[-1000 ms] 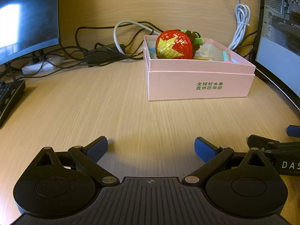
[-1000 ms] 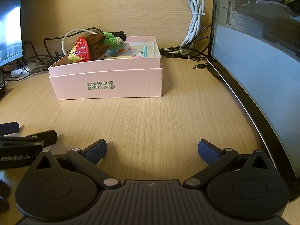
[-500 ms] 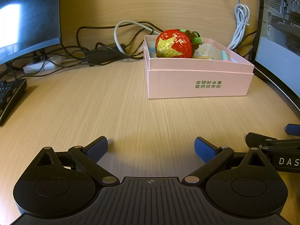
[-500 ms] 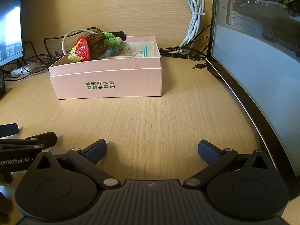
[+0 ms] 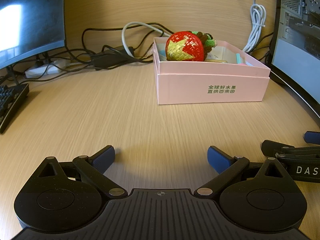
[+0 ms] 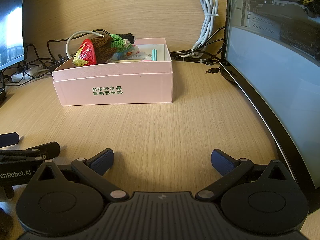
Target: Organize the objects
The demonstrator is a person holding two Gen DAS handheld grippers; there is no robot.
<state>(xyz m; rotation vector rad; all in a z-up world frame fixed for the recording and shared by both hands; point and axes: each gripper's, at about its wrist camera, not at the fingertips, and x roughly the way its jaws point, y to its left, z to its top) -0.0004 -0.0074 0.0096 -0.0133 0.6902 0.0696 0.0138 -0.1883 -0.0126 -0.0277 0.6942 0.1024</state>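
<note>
A pink cardboard box with green print sits on the wooden desk, also in the right wrist view. Inside lie a red and yellow woven ball, a brown and green crocheted toy, a teal stick and small items. My left gripper is open and empty, well short of the box. My right gripper is open and empty, beside the left one, also short of the box.
Tangled black and white cables lie behind the box. A coiled white cable hangs on the back wall. A curved monitor stands at the right, another monitor and a keyboard at the left.
Both grippers have drifted slightly back from the box; it sits a little farther off. Both stay open and empty.
</note>
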